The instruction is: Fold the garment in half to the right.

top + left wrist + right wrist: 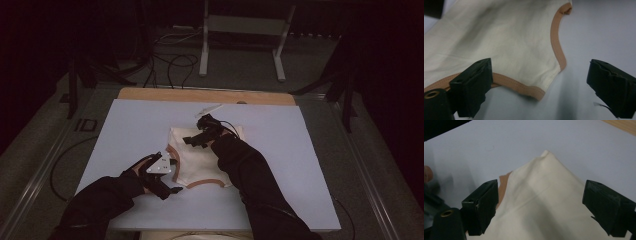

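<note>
A cream garment (200, 162) with tan trim lies flat in the middle of the pale board (285, 150). My left gripper (171, 186) sits low at the garment's near left edge. In the left gripper view that gripper (540, 75) stands open, its jaws spread to either side of a trimmed corner (536, 91) and no pad pressing on the cloth (499, 37). My right gripper (193, 141) hovers over the garment's far left part. It is open too (541, 192), with a raised corner of the cream cloth (536, 220) between its wide jaws and untouched.
A small white strip (209, 108) lies on the board beyond the garment. A wooden table edge (205, 95) runs along the back. Cables (175, 62) and a white stand (242, 25) are on the floor behind. Bare board surrounds the garment on all sides.
</note>
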`<state>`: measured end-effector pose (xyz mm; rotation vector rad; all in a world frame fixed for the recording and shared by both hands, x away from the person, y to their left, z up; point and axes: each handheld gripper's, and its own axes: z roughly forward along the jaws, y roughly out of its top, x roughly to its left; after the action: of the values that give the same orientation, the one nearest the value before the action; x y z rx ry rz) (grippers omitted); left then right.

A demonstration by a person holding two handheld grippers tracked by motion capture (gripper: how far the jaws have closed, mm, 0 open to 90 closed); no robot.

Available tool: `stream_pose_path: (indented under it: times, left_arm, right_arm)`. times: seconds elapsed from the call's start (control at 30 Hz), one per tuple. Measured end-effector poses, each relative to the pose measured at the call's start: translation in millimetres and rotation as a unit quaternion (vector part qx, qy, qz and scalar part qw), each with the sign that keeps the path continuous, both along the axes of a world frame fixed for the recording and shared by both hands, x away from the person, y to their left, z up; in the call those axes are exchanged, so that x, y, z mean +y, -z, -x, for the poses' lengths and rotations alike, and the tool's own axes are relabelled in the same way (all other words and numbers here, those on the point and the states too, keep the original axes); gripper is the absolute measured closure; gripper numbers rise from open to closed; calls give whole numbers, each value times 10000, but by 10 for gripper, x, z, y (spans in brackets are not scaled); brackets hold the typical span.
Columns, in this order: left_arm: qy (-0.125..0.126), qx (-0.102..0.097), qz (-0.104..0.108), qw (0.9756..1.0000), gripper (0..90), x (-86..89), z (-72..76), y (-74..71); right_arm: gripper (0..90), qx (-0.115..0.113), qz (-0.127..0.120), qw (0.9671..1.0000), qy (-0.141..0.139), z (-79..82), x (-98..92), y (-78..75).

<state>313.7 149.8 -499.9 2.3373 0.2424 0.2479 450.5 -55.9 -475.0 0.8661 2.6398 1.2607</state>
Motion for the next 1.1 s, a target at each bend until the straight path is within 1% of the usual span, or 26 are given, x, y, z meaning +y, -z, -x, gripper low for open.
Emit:
stream_pose_path:
  times: [0.03, 0.1, 0.13, 0.23, 0.33, 0.4, 0.43, 0.47, 0.5, 0.53, 0.6, 0.67, 0.73, 0.8, 0.83, 0.9, 0.97, 1.0, 1.07, 1.1]
  left_arm:
    - [9, -49, -62, 10000, 95, -9, -5, 6]
    - [81, -55, -136, 9999, 114, -16, -21, 16]
    - [61, -96, -182, 9998, 131, -24, -28, 25]
    - [129, -98, -306, 9994, 154, -37, -68, 57]
    - [212, -49, -381, 9990, 161, -62, -95, 91]
    - [238, 59, -325, 9992, 166, -72, -110, 113]
    - [250, 73, -347, 9991, 171, -80, -112, 123]
    - [239, 32, -394, 9989, 183, -94, -112, 135]
    - [276, 45, -440, 9986, 185, -106, -119, 146]
    - [259, 11, -455, 9986, 206, -123, -118, 162]
    - [259, -8, -442, 9987, 226, -139, -140, 167]
    - [209, -151, -433, 9987, 269, -149, -159, 166]
    - [163, -182, -398, 9989, 311, -161, -184, 171]
    - [165, -140, -375, 9991, 356, -165, -208, 173]
    - [175, -146, -399, 9989, 367, -163, -224, 169]
    - [99, -178, -395, 9990, 430, -164, -245, 169]
    - [58, -143, -376, 9992, 469, -165, -270, 171]
    - [19, -144, -372, 9992, 476, -166, -280, 172]
    - [0, -113, -350, 9993, 499, -168, -287, 175]
    - [-19, -103, -367, 9993, 519, -168, -306, 173]
  right_arm:
    - [135, 20, 20, 10000, 2, -11, 33, 1]
    - [135, 40, 33, 10000, -21, -49, 85, 9]
    - [135, 48, 41, 10000, -12, -65, 112, 14]
    - [135, 66, 62, 9999, -55, -105, 188, 41]
    - [135, 111, 96, 9999, -77, -128, 241, 79]
    - [135, 152, 95, 9998, -63, -135, 265, 99]
    - [135, 143, 105, 9998, -86, -142, 268, 109]
    - [135, 176, 105, 9998, -75, -141, 278, 116]
    - [135, 171, 122, 9997, -88, -145, 285, 124]
    - [135, 179, 119, 9997, -86, -145, 293, 130]
    - [135, 187, 122, 9997, -95, -151, 307, 139]
    - [136, 187, 115, 9997, -103, -157, 318, 144]
    - [135, 195, 127, 9997, -106, -161, 329, 144]
    - [136, 192, 133, 9997, -99, -170, 339, 150]
    - [136, 214, 129, 9996, -94, -175, 344, 152]
    - [135, 211, 125, 9996, -102, -191, 351, 160]
    - [137, 193, 167, 9996, -112, -210, 361, 163]
    - [137, 229, 166, 9996, -75, -216, 371, 159]
    - [137, 197, 175, 9996, -108, -231, 375, 161]
    - [137, 168, 224, 9996, -104, -247, 403, 157]
